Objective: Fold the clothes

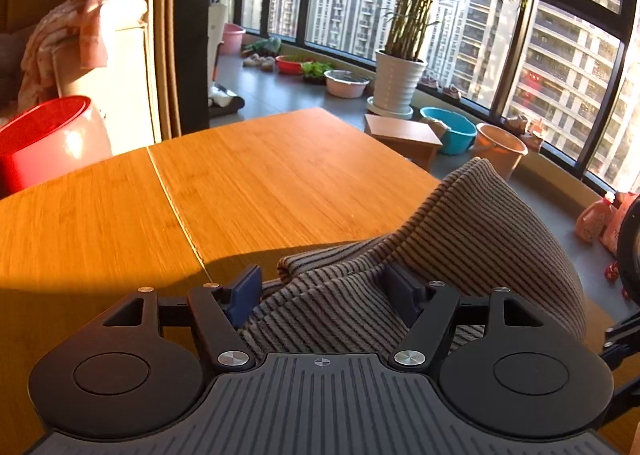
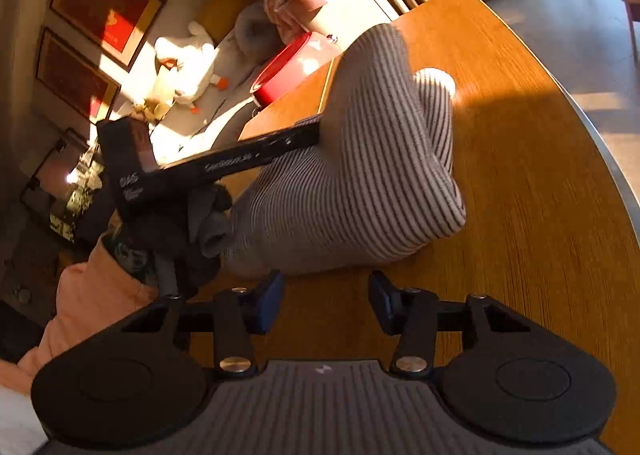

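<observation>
Wooden table (image 1: pixel 260 183): striped garment (image 1: pixel 460 239) bunched between spread left gripper (image 1: pixel 326 287) fingers; right gripper (image 2: pixel 326 301) spread, empty.

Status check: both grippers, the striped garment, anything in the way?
Left gripper jaws open around striped garment, bunched on table. Right gripper open, empty, just short of it. Nothing blocking.

Black tool (image 2: pixel 325 297) linkages, blue pads (image 2: pixel 272 295), silver screws; peach sleeve (image 2: pixel 92 307), dark glove (image 2: pixel 188 231).
</observation>
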`<state>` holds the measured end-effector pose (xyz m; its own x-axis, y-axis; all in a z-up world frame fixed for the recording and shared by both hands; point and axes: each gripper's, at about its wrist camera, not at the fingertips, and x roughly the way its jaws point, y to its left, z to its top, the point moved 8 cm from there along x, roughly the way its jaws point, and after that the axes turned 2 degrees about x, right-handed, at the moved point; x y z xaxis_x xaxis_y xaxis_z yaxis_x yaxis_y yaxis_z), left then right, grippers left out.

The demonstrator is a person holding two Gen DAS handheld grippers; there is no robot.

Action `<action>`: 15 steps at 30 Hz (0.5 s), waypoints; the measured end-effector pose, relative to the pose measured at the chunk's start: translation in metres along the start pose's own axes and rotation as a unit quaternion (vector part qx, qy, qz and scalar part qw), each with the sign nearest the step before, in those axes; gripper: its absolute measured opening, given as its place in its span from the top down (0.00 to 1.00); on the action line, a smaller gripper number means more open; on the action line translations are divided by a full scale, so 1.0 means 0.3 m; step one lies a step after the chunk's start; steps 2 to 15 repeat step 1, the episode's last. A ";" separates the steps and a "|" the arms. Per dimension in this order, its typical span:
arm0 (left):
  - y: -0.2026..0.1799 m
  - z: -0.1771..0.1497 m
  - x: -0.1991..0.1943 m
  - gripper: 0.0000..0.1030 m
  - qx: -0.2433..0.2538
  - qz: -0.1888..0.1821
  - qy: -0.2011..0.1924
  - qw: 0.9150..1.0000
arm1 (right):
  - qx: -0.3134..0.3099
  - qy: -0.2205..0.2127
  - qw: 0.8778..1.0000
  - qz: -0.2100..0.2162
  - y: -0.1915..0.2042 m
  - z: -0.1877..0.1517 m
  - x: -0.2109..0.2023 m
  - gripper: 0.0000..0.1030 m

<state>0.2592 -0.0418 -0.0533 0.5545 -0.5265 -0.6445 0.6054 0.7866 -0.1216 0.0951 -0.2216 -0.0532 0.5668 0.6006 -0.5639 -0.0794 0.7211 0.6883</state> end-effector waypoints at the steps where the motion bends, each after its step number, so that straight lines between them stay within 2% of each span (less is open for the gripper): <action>1: 0.007 -0.008 -0.009 0.28 -0.012 0.002 0.003 1.000 | 0.012 -0.008 1.000 -0.010 -0.018 0.022 0.014 0.55; 15: 0.007 -0.008 -0.009 0.28 -0.012 0.002 0.003 1.000 | 0.012 -0.008 1.000 -0.010 -0.018 0.022 0.014 0.55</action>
